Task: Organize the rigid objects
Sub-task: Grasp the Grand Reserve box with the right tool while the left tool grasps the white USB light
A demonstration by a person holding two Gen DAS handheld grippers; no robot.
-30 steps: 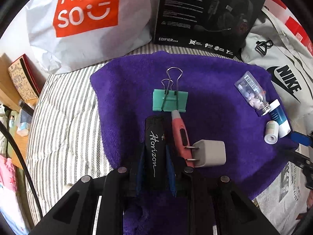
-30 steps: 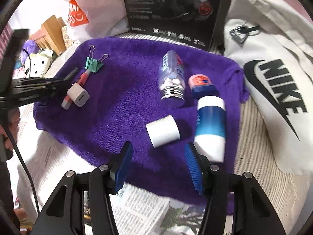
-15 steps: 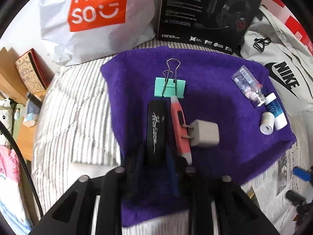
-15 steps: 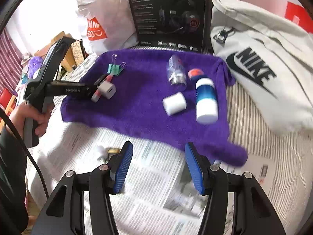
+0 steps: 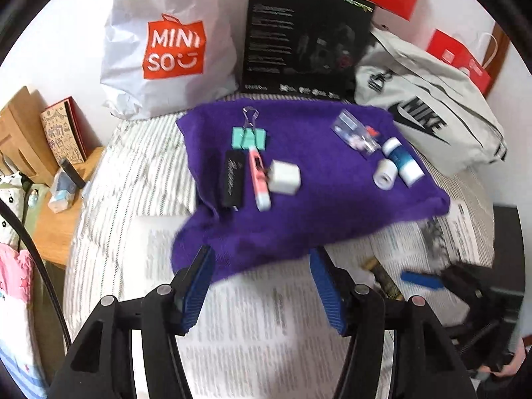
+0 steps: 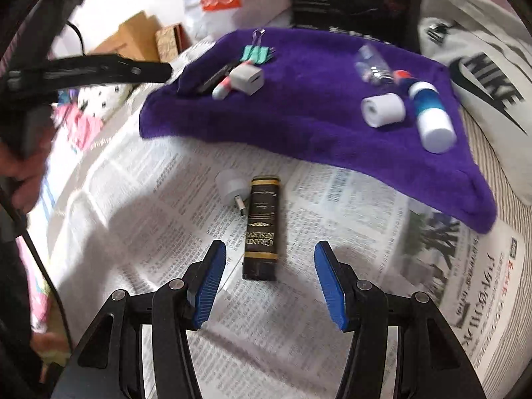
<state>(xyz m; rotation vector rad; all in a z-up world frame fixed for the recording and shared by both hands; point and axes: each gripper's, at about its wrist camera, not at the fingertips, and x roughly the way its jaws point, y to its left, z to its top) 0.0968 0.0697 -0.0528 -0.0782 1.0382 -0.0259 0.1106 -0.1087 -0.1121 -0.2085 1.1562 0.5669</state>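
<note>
A purple towel [image 5: 316, 179] [image 6: 299, 106] carries a black Horizon case [image 5: 233, 179], a pink pen [image 5: 258, 176], a white charger [image 5: 284, 177] [image 6: 246, 79], a green binder clip [image 5: 249, 138], a clear pill bottle [image 5: 355, 133], a white roll [image 5: 385, 173] [image 6: 382, 109] and a blue-white bottle [image 5: 402, 161] [image 6: 432, 116]. My left gripper [image 5: 262, 286] is open and empty over the newspaper [image 5: 266, 326], back from the towel. My right gripper [image 6: 269, 272] is open, with a dark Grand Reserve box [image 6: 262, 226] lying between its fingers. A small white plug [image 6: 229, 188] lies beside the box.
A Miniso bag [image 5: 173, 46], a black headset box [image 5: 306, 40] and a grey Nike bag [image 5: 429, 116] stand behind the towel. A wooden side table [image 5: 50, 173] with clutter is at the left. The left gripper's arm [image 6: 83, 73] shows at the left of the right wrist view.
My left gripper let go of the black Horizon case on the towel, opened and drew back. My right gripper moved back from the towel to the newspaper, over the dark box.
</note>
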